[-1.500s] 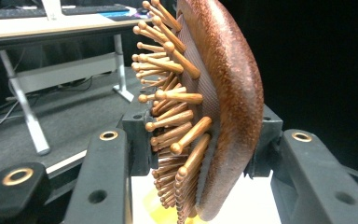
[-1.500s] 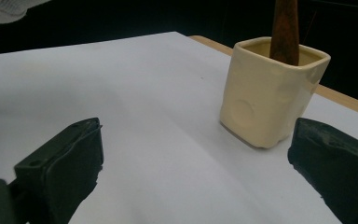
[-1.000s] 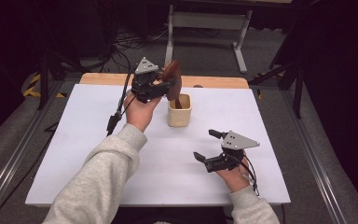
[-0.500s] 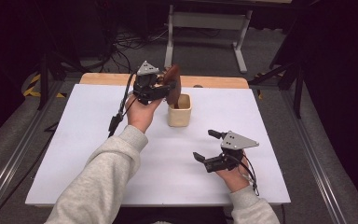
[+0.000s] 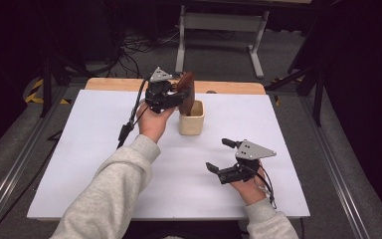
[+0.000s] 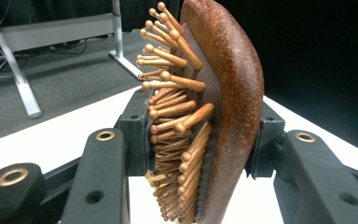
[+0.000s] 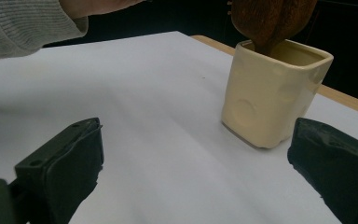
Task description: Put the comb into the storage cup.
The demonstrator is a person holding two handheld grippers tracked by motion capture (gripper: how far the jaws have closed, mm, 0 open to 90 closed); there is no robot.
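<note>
White tabletop [image 5: 79,164] takes up most of the high view, with dark floor and a metal stand behind it, and just above the middle of the frame a wooden hairbrush [image 5: 186,92] stands handle-down in a cream square cup [image 5: 192,119]. Left gripper [image 5: 171,97], right next to the cup on its left, is clamped on the brush head, one pad on the wooden bristle pins and one on the rounded back. Right gripper [image 5: 221,155] sits lower right on the tabletop, jaws spread wide apart with nothing between them, well clear of the cup.
</note>
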